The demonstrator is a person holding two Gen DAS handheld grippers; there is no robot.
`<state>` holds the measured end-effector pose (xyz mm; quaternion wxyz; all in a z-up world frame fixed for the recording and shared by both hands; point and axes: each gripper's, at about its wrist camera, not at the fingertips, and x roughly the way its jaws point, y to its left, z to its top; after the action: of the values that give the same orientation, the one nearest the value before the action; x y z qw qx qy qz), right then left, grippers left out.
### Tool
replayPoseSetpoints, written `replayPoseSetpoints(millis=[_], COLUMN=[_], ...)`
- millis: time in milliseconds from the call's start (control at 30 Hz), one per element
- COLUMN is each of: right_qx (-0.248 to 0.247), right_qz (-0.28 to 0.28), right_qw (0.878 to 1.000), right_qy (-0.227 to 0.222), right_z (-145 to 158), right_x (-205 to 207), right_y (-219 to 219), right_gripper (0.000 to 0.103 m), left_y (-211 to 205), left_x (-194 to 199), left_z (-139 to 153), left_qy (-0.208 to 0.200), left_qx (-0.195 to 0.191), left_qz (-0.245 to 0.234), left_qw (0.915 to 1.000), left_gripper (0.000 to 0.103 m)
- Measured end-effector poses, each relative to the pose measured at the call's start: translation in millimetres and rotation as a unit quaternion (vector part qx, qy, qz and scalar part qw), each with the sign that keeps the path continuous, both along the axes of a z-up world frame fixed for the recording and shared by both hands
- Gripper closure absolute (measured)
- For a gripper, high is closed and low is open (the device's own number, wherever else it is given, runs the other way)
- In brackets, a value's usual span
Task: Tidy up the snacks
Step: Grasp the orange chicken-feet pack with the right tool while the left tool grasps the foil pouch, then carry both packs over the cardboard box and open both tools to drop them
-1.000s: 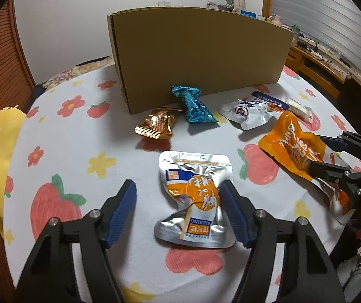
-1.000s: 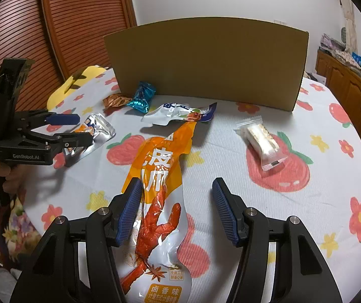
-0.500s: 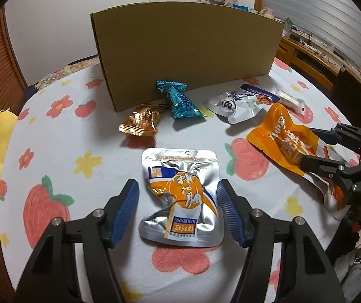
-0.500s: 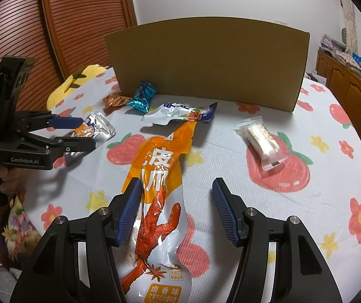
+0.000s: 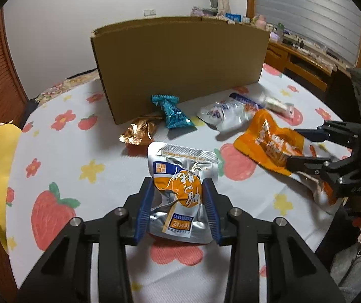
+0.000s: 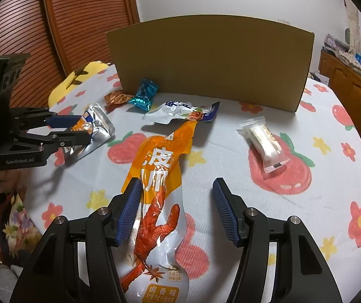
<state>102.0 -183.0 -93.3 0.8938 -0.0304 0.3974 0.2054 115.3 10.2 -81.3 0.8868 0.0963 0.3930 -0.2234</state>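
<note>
Left gripper: jaws just closed, clamped on crinkled silver-and-orange foil pouch, probably for boxing. Right gripper: jaws apart, straddling long orange chicken-feet packet, unpinched.

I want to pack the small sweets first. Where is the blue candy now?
In the left wrist view the blue candy lies on the table against the cardboard box, near its left end, with the copper wrapper just beside it.

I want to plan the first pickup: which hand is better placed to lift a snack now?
Left. The left gripper has just been closing and pinches the silver pouch; the right gripper is open around the orange pouch.
</note>
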Motion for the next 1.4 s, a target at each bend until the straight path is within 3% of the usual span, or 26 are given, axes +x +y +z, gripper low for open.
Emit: replayPoseSetpoints(millis=[200,267,333,533,800,1400], right_qx=[-0.004,-0.003,0.011,0.006,0.017,0.036], right_qz=[0.006,0.009,0.025,0.036,0.032,0.014], right_qw=[1.0,1.0,1.0,0.999,0.999,0.998], right_qy=[0.0,-0.001,0.005,0.001,-0.004,-0.043], right_z=[-0.6,-0.7,-0.2,3.8,5.9,41.0], right_x=[-0.9,-2.3,-4.0,-7.2,-10.3,-18.9], right_y=[2.7,2.4,3.2,9.7,8.1,-11.0], right_gripper=[0.041,0.047,0.072,0.081,0.084,0.085], left_y=[6.7,9.4,11.6,14.4,20.7,19.6], left_x=[-4.6,-4.1,-3.3,-3.7,-5.9,-5.0], left_z=[9.4,10.1,9.2,7.6,14.8,42.1], left_qy=[-0.021,-0.022,-0.02,-0.017,-0.028,-0.065], left_qx=[-0.011,-0.017,-0.021,-0.029,-0.048,-0.077], left_qz=[0.014,0.018,0.021,0.029,0.04,0.047], left_qw=[0.9996,0.9995,0.9994,0.999,0.9977,0.9938], left_gripper=[0.065,0.065,0.065,0.065,0.065,0.065])
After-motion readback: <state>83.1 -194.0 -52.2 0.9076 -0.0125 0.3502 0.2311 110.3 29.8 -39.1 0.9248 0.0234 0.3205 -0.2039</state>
